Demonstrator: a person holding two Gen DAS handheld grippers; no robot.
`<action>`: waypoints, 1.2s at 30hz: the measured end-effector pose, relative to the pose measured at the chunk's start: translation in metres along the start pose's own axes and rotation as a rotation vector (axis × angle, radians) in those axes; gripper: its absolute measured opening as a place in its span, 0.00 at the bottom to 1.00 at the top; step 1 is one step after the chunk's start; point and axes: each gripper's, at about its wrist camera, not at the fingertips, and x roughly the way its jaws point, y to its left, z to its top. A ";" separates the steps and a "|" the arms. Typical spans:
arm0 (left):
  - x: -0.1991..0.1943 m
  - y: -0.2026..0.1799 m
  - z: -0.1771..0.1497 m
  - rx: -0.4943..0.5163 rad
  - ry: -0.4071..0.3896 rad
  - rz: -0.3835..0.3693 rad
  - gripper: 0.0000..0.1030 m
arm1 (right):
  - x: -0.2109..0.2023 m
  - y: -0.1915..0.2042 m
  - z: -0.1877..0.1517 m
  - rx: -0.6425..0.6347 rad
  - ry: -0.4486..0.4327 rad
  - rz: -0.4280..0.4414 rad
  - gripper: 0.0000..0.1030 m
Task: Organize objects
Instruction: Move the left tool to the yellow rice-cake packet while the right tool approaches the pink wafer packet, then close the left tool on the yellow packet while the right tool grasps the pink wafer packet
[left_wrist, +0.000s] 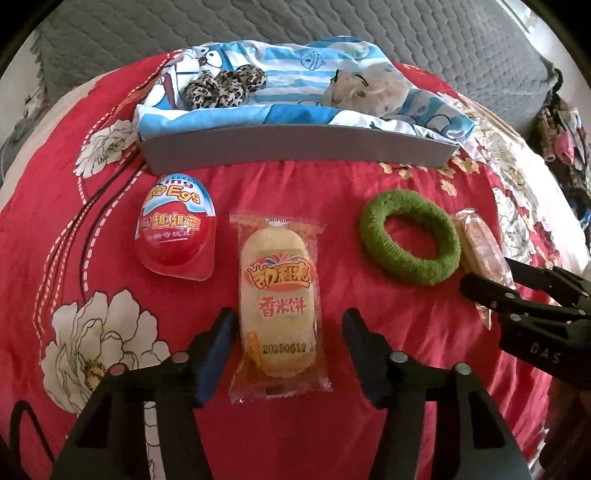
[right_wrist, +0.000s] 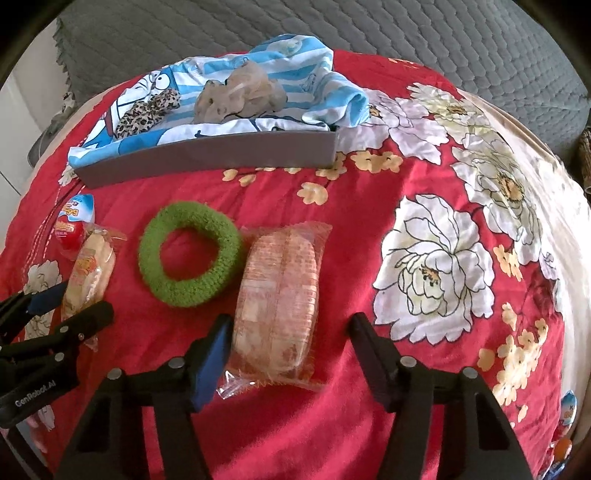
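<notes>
A yellow rice cracker packet lies on the red floral bedspread. My left gripper straddles its near end, open, with the pads clear of the wrapper. A red and blue toy egg sits to the packet's left and a green scrunchie to its right. In the right wrist view, my right gripper straddles an orange-wrapped snack packet. Its left finger is right at the wrapper, its right finger stands apart, so it is open. The green scrunchie lies just left of that packet.
A grey box lined with a blue cartoon cloth stands behind the items. It holds a leopard scrunchie and a beige scrunchie. A grey quilt lies beyond. Another toy egg peeks in at the far right.
</notes>
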 end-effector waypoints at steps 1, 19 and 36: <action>0.001 0.002 0.000 -0.004 0.006 0.000 0.50 | 0.000 0.000 0.000 0.000 0.000 0.001 0.61; 0.001 0.004 0.002 -0.008 0.051 -0.068 0.38 | -0.006 -0.009 0.000 0.031 -0.002 0.050 0.40; -0.010 0.003 0.004 0.021 0.041 -0.041 0.38 | -0.022 -0.013 -0.006 0.010 -0.025 0.070 0.38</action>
